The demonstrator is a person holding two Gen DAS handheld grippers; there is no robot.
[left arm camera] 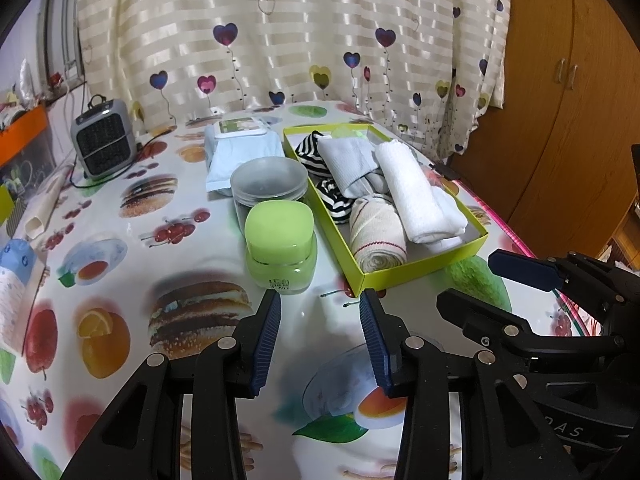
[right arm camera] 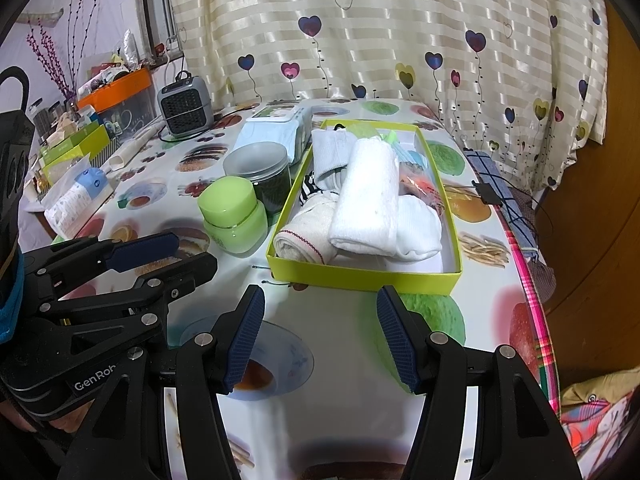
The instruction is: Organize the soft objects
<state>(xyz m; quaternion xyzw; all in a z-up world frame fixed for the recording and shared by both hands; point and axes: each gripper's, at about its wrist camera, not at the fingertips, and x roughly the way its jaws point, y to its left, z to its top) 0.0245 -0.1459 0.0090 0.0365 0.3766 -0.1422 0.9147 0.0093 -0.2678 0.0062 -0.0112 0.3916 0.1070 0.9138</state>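
With rolled towels and socks filling the green box at centre frame, the job looks nearly finished; the left gripper and right gripper hover spread and empty.

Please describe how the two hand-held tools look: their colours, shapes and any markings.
Both the left tool and the right tool have black plastic frames with silver rivets and two long fingers faced with ribbed dark-blue pads. The left one carries white lettering beginning "GenRob". A blue cuff shows at the left hand.
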